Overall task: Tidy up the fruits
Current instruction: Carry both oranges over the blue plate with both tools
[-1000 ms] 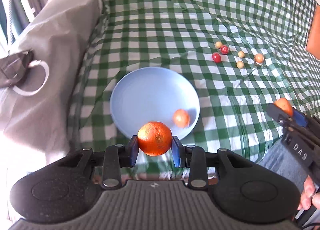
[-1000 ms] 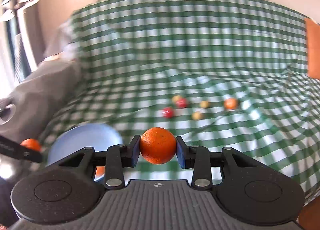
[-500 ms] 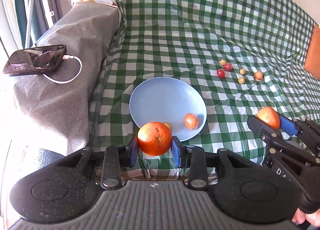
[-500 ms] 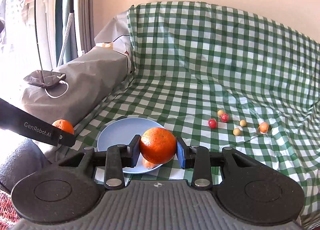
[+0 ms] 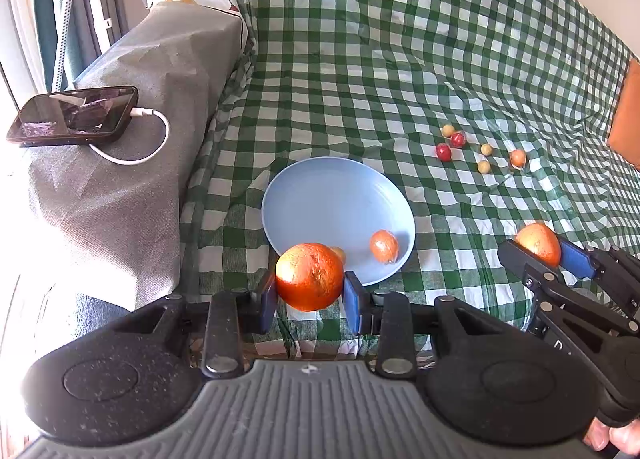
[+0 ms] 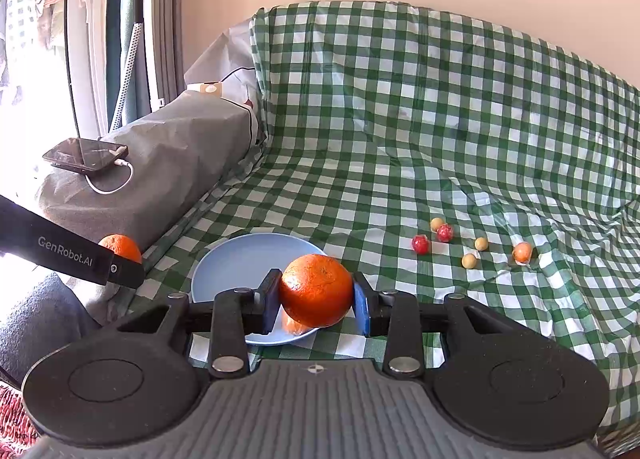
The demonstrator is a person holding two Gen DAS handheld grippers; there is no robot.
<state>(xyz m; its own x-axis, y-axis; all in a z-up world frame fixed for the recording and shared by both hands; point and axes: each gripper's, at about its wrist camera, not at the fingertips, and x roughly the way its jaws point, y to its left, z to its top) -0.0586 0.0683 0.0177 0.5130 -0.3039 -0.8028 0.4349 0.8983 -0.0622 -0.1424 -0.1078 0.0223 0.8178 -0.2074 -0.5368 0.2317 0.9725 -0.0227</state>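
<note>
- While the checked cloth [image 5: 360, 59] is covering the whole sofa, its right end is running out of both views, and an orange cushion [image 5: 626, 119] is getting cut off at the left wrist view's edge.
- Grey armrest [image 5: 132, 163] is carrying a phone [image 5: 72, 115] on a white cable [image 5: 136, 147]; screen content is too dim to read.
- Blue plate [image 5: 328, 195] is sitting on the seat; its near rim is being hidden behind both held oranges.
- Left gripper [image 5: 310, 299] is clamping narrowly on an orange [image 5: 310, 277], pads pressing both sides, hanging over the plate's near-left rim.
- Right gripper [image 6: 316, 305] is likewise pinching a second orange [image 6: 316, 289] above the plate's near edge; in the left wrist view only part of that fruit is showing.
- Small orange fruit [image 5: 384, 246] is lying in the plate; another yellowish piece [image 5: 338, 253] is peeking from behind the left orange, kind unclear.
- Six small fruits [image 5: 472, 147], red, yellow and orange, are lying loose on the cloth well right of the plate; too small to identify.
- Fingertips [image 5: 616, 439] are barely showing at the bottom-right corner.
</note>
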